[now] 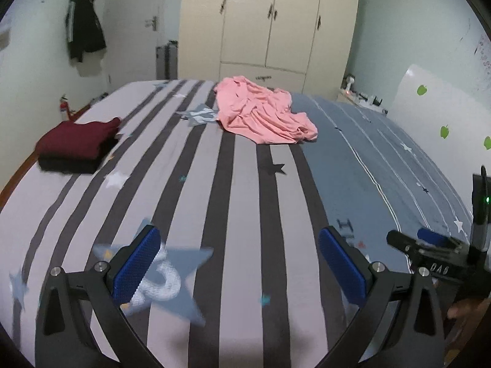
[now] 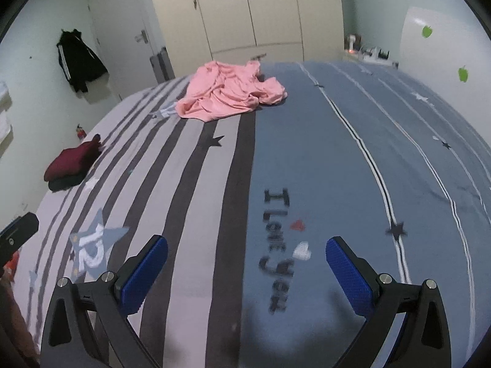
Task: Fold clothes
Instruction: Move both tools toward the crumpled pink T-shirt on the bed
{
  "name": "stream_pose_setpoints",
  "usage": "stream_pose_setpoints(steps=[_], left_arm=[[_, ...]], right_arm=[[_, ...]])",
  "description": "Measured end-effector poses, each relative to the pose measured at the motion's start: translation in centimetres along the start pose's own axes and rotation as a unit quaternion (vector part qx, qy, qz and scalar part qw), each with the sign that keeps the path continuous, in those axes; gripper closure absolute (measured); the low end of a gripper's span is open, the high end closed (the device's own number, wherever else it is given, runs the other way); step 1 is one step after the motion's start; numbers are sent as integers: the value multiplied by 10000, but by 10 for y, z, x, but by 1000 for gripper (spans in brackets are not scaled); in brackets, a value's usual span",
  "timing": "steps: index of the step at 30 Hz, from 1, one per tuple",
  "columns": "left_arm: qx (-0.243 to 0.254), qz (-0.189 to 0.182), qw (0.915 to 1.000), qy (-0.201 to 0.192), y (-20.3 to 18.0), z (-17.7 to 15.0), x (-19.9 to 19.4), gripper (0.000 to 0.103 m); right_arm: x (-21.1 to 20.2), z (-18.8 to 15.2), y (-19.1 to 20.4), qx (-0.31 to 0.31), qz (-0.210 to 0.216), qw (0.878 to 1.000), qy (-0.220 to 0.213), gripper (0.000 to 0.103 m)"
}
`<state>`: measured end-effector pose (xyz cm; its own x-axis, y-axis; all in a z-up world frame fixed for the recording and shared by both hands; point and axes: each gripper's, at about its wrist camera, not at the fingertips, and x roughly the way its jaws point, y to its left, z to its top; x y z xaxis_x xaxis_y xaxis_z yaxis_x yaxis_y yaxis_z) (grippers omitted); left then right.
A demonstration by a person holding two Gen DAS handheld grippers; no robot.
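Holding both hand-held grippers — left [image 1: 239,263], right [image 2: 247,271] — spread apart and empty, I see the pink garment [image 1: 264,112] crumpled well ahead on the bed [image 1: 245,199].

bed [image 1: 245,202] mid open, pink garment [image 1: 264,113] far, folded stack [image 1: 76,147] left

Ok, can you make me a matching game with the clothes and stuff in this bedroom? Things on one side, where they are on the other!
Things:
1. pink garment
2. dark red folded clothes
3. black jacket
4. left hand-held gripper

Places or states:
A. hanging on the wall
B. crumpled at the far side of the bed
C. open, holding nothing
D. stacked neatly near the bed's left edge

Pairs: 1-B, 2-D, 3-A, 4-C
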<state>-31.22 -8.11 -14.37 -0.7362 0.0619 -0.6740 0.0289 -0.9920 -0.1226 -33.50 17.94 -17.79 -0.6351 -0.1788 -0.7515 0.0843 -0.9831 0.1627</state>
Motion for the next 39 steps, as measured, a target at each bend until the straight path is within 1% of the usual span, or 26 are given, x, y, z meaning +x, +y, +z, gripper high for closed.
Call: stream_pose_setpoints(steps=[1, 4, 5, 7, 10, 13, 15, 18, 22, 24, 26, 27, 28, 29, 30, 31, 32, 33, 34, 35, 36, 37, 39], left_arm=[[15, -39, 10000, 21, 1, 15, 16, 1], [78, -151, 9998, 60, 8, 59, 71, 1], [106, -160, 9998, 70, 12, 70, 93, 1], [150, -182, 9997, 107, 20, 88, 134, 1], [160, -294, 9993, 185, 39, 115, 207, 7], [75, -255, 9992, 282, 59, 137, 277, 7], [151, -164, 9990, 376, 69, 147, 325, 7], [313, -144, 9977, 578, 75, 159, 379, 8], [205, -207, 9979, 585, 81, 176, 421, 8], [118, -265, 9980, 561, 83, 186, 440, 8], [102, -342, 9972, 650, 80, 193, 457, 9], [115, -366, 9965, 746, 77, 196, 467, 17], [135, -365, 9959, 820, 76, 198, 474, 28], [147, -405, 9944, 964, 74, 199, 483, 61], [177, -452, 9932, 1060, 73, 200, 487, 85], [212, -498, 9920, 1137, 72, 200, 490, 91], [317, -556, 9915, 1132, 70, 201, 487, 101], [442, -618, 9910, 1103, 67, 201, 483, 101], [490, -640, 9914, 1034, 66, 200, 476, 101], [517, -650, 9920, 954, 65, 198, 468, 101], [483, -682, 9928, 855, 67, 197, 456, 101], [432, -721, 9936, 752, 69, 195, 444, 101], [353, -807, 9947, 530, 75, 190, 409, 101]], right_arm=[[6, 16, -3, 8, 29, 10000, 66, 1], [35, 67, -12, -36, -8, 10000, 62, 1], [50, 86, -15, -38, -11, 10000, 33, 1], [81, 113, -19, -28, -8, 10000, -37, 1], [144, 149, -21, -70, -141, 9999, -1, 1], [213, 180, -20, -46, -314, 9994, 129, 1], [250, 195, -18, 11, -364, 9993, 120, 1], [304, 213, -13, 19, -344, 9991, 255, 1], [362, 232, -7, 36, -361, 9987, 368, 1], [377, 239, -10, 175, -330, 9986, 378, 1], [391, 244, -13, 321, -255, 9983, 408, 1], [399, 247, -14, 354, -224, 9981, 459, 1], [406, 248, -14, 346, -226, 9980, 486, 1], [409, 250, -13, 314, -247, 9981, 479, 2], [411, 251, -12, 278, -271, 9982, 460, 6], [414, 252, -11, 243, -295, 9983, 441, 10], [413, 254, -12, 243, -288, 9984, 413, 23], [411, 255, -12, 255, -248, 9986, 392, 43], [408, 256, -14, 266, -159, 9987, 399, 56], [403, 257, -16, 277, -53, 9987, 417, 77], [399, 258, -18, 288, 53, 9986, 434, 88], [393, 257, -19, 306, 120, 9985, 433, 88], [370, 251, -21, 295, 226, 9989, 269, 90]])
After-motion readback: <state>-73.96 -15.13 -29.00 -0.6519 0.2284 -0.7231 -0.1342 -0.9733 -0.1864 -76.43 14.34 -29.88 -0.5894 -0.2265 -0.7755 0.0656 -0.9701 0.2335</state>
